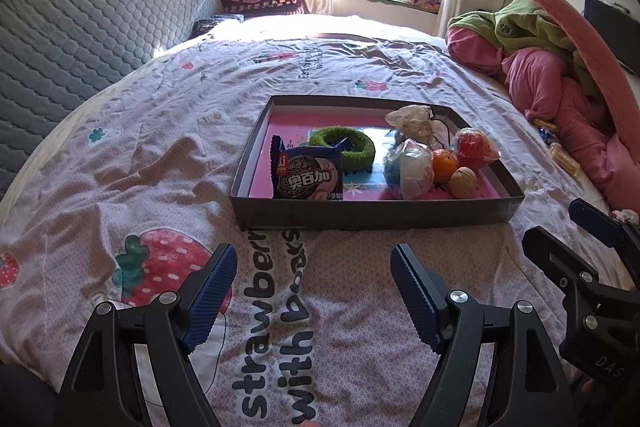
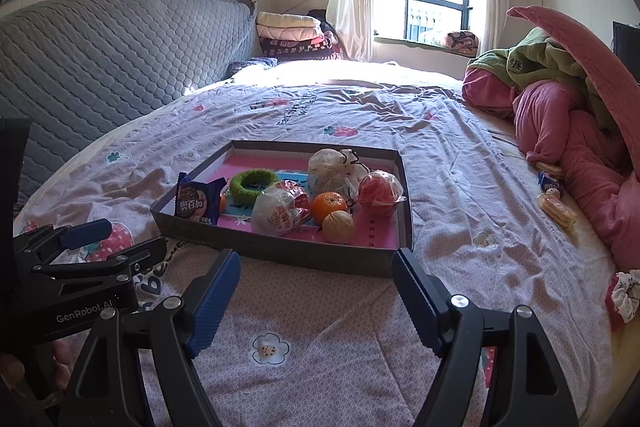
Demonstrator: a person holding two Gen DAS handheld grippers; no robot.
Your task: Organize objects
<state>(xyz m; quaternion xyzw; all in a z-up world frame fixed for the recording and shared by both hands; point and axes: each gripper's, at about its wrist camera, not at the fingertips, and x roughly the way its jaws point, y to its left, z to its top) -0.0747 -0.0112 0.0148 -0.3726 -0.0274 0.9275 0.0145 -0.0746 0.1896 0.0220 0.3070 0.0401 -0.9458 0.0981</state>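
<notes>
- While both grippers hang over the bed (image 1: 168,131) with nothing in them, that big quilted spread is plainly the work surface: wide and soft, so small things stay put where they land.
- Heaped at the bed's far right sits pink and green bedding (image 2: 568,115), bundled aside, I'd say to leave the middle free.
- Centre stage is the shallow dark cardboard tray (image 1: 372,217) with its pink floor: low walls, easy reach, the obvious collecting spot.
- Gathered inside: a cookie packet (image 1: 308,173) propped against the left wall, a green fuzzy ring (image 1: 346,145), several clear-wrapped balls, a tangerine (image 1: 445,165) and a walnut (image 1: 463,182) huddled to the right.
- Left gripper (image 1: 314,291): jaws wide apart, empty, aimed at the tray's near wall.
- Right gripper (image 2: 316,297): jaws spread too, nothing between them, lined up on the tray's near right corner.
- Stragglers outside the tray: wrapped biscuits (image 2: 554,203) beside the pink bedding and a floral scrunchie (image 2: 622,293) at the right edge. Those look like what's left to collect.
</notes>
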